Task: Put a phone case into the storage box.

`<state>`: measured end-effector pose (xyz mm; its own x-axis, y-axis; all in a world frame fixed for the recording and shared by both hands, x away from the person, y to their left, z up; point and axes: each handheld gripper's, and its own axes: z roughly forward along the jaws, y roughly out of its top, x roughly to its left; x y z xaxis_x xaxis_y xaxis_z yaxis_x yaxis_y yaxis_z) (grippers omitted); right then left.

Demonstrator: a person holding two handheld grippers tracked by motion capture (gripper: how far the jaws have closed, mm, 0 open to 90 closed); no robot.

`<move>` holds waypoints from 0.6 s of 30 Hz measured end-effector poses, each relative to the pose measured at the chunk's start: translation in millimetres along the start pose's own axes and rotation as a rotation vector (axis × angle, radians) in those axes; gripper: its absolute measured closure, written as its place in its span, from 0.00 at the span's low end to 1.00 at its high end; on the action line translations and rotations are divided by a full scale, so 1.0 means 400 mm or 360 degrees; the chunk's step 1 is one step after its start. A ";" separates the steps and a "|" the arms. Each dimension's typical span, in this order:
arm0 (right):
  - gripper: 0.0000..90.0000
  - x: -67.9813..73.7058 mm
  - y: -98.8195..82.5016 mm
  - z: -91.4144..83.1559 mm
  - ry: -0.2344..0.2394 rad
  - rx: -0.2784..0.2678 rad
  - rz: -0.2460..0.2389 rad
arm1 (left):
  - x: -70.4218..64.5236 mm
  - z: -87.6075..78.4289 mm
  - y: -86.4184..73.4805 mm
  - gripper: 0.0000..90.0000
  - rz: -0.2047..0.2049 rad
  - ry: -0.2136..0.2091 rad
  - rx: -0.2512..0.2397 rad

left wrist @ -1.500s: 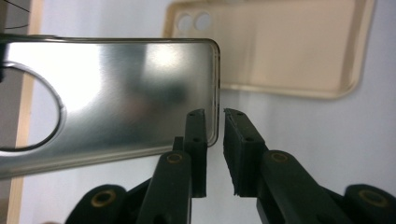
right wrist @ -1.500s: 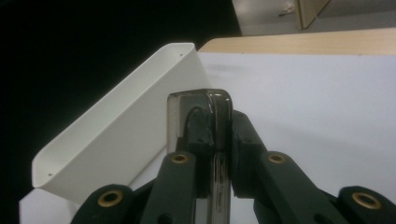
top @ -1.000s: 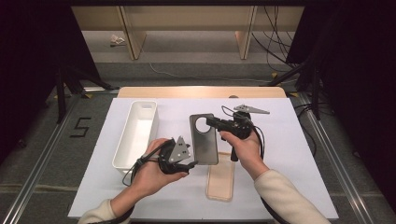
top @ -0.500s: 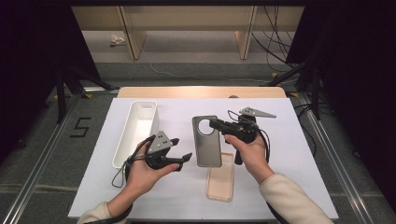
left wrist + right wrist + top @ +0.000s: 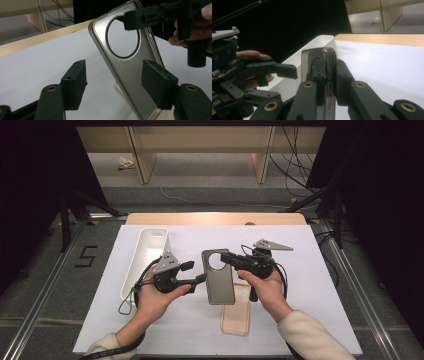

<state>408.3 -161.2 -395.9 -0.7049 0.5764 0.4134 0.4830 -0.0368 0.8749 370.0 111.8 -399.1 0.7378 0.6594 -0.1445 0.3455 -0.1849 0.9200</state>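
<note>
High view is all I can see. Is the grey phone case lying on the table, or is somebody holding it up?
Observer: It is held up. The right gripper view shows the right gripper shut on the top edge of the grey phone case.
Operator: Is the other gripper grabbing it too?
Observer: No. In the left gripper view the left gripper is open, with one jaw on each side of the case's lower part.
Operator: Is the case flat?
Observer: No, it is tilted. That view shows the white table through its round hole.
</note>
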 end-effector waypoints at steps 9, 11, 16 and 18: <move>0.91 0.000 -0.006 -0.005 0.0000 -0.0006 0.0003 | 0.002 0.011 0.012 0.42 -0.0007 -0.0004 -0.0013; 0.91 0.001 -0.008 -0.005 -0.0001 -0.0006 0.0002 | 0.003 0.012 0.011 0.43 -0.0013 -0.0005 -0.0011; 0.91 0.004 -0.011 -0.005 0.0005 -0.0010 0.0001 | 0.002 0.015 0.018 0.46 -0.0014 -0.0019 -0.0021; 0.91 0.004 -0.012 -0.005 0.0006 -0.0010 0.0001 | 0.001 0.017 0.022 0.48 -0.0020 -0.0025 -0.0032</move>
<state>403.8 -161.7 -398.8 -0.7066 0.5734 0.4147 0.4801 -0.0421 0.8762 377.3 105.3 -393.6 0.7427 0.6498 -0.1618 0.3433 -0.1620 0.9251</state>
